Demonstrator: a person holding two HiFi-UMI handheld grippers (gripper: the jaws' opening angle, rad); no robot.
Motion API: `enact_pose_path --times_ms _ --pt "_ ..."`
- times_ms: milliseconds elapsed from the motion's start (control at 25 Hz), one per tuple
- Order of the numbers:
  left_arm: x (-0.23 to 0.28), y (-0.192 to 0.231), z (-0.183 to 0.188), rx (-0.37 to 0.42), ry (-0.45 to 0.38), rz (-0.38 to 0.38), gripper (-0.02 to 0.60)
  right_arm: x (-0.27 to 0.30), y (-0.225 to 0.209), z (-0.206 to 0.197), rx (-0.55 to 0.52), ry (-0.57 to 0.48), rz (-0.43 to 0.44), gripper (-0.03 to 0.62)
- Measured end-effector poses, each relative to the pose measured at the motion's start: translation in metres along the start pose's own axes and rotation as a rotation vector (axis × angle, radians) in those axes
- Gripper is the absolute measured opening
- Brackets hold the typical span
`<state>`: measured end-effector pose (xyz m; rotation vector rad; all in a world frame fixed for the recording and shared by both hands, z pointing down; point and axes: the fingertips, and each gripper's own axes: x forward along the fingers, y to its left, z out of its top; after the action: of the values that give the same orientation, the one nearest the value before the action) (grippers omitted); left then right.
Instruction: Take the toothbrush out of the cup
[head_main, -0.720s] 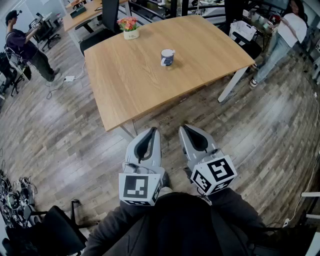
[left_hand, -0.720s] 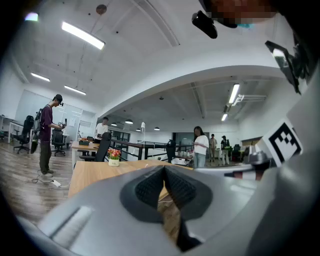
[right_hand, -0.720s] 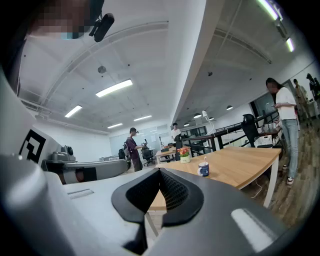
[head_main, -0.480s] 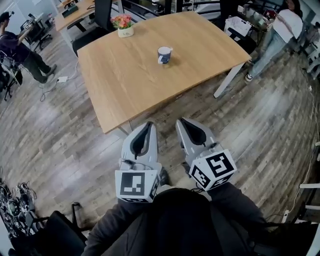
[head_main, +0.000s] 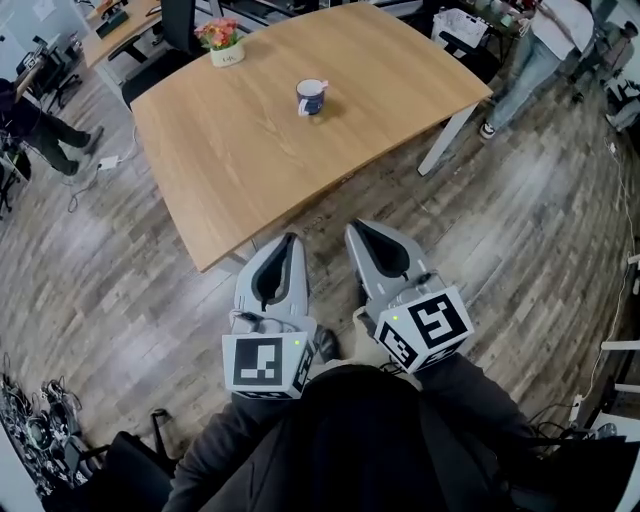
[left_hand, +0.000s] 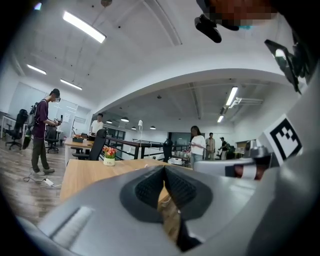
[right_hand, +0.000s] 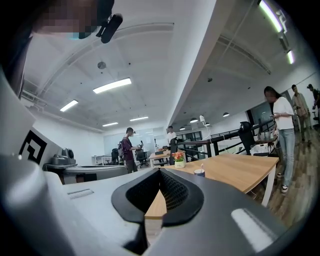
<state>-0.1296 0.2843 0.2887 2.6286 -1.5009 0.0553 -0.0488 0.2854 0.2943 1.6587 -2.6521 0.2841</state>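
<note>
Small white cup (head_main: 311, 98) with a dark blue band, standing upright on the wooden counter (head_main: 230, 170), toward the middle of its far half, thin pale toothbrush (right_hand: 202, 165) standing inside it, handle rising above the rim

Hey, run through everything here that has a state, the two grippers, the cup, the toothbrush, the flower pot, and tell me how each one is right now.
left gripper: shut, empty, short of the table's near edge.
right gripper: shut, empty, beside the left one.
cup: upright on the table, untouched.
toothbrush: standing in the cup, not yet taken out.
flower pot: upright near the table's far corner.
</note>
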Motion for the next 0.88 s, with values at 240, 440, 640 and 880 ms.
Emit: enact_pose_path --times_ms 240,440,640,880 --pt "0.031 0.000 -0.001 0.015 0.017 -0.010 0.008 0.016 -0.026 -0.001 0.016 0.000 -0.014 0.002" --pt "0.070 -0.008 -0.004 0.021 0.049 -0.018 0.008 0.030 -0.062 0.002 0.038 0.005 -0.026 0.002" --pt "0.123 -0.015 -0.006 0.037 0.085 -0.024 0.008 0.054 -0.110 0.004 0.073 0.010 -0.030 0.002" --pt "0.183 -0.017 0.004 0.058 0.098 0.004 0.008 0.088 -0.160 0.016 0.087 0.006 0.002 0.002"
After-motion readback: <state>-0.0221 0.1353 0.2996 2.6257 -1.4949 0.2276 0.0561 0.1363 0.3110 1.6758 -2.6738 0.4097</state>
